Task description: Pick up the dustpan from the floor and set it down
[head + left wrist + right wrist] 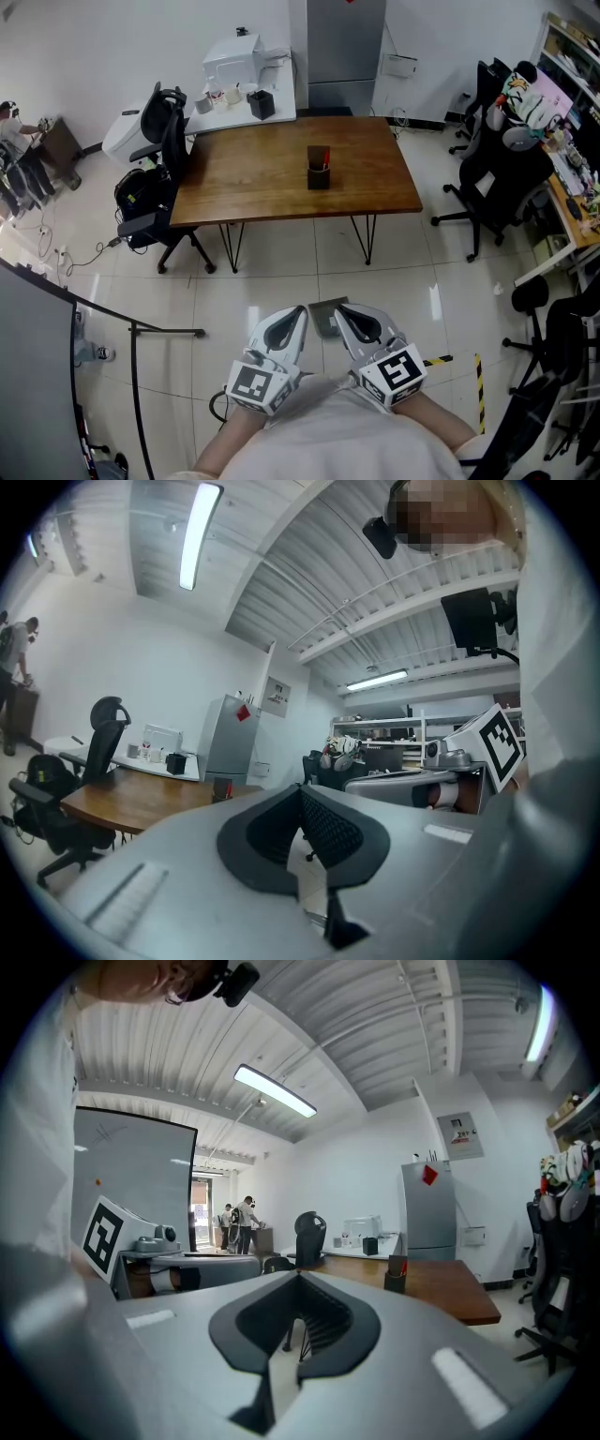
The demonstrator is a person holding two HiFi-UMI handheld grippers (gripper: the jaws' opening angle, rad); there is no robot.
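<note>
A flat grey thing (325, 320) lies on the tiled floor right below my two grippers; it looks like the dustpan, and the grippers hide its sides. My left gripper (298, 312) and right gripper (343, 310) are held side by side at waist height, pointing forward, well above the floor. In the left gripper view the left gripper (301, 789) has its jaws together with nothing between them. The right gripper (299, 1277) is likewise shut and empty in its own view. Neither touches the grey thing.
A wooden table (272, 183) with a black holder (319, 174) stands ahead. Office chairs sit at its left (155, 202) and right (497, 178). A whiteboard stand's foot (141, 330) reaches in from the left. Striped tape (479, 377) marks the floor at right.
</note>
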